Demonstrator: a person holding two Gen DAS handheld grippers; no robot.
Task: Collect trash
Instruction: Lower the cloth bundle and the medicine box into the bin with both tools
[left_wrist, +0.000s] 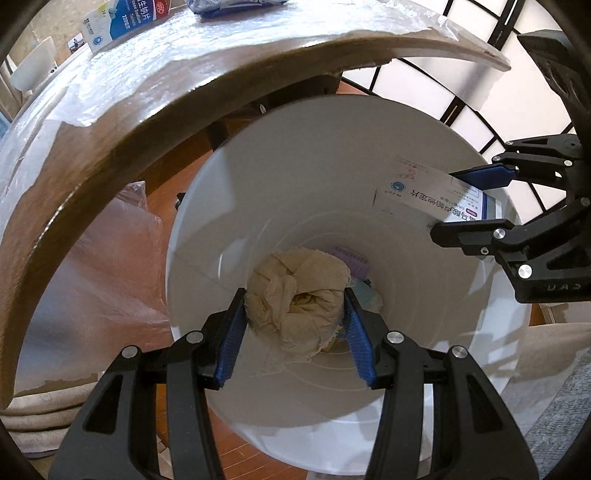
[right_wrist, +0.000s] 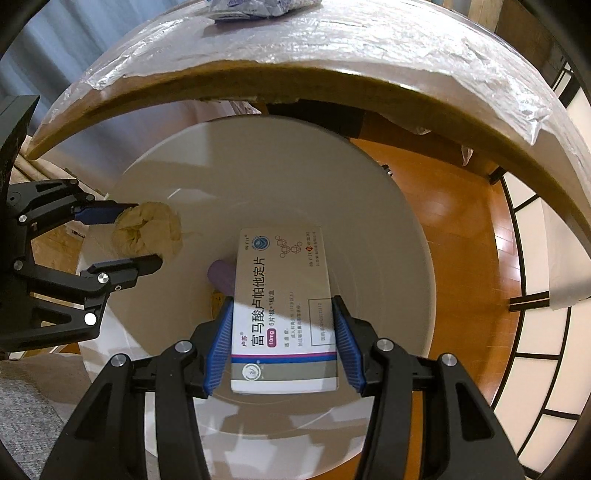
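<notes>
Both hands are over the white bin (left_wrist: 369, 147), which stands on the floor just beside the plastic-covered table (left_wrist: 110, 122). My left gripper (left_wrist: 295, 325) has its jaws clenched on a crumpled beige paper wad (left_wrist: 295, 291), blue pads pressing in on both sides; the wad hangs over the bin mouth, with a purple item (left_wrist: 354, 258) and some bluish scrap already at the bottom. I'd judge the wad light, soft and springy: it squashes rather than slips, so a mid-body pinch is fine and it should just drop when let go. My right gripper (right_wrist: 282, 343) is grasping a flat medicine carton (right_wrist: 284, 306) across its short width at the near end, most of it sticking out over the bin. It looks like light, stiff card, probably empty, with smooth printed faces, so edge grip near the end could let it pivot; holding across the narrow sides is the right place. Legible on it: "富马酸卢帕他定片", "10mg", "5片/板×1板/盒", small "卢苏" in the corner. A second blue-and-white box (left_wrist: 122, 22) sits on the table, text only partly legible ("Tablets"), beside a crumpled blue wrapper (right_wrist: 258, 7).
</notes>
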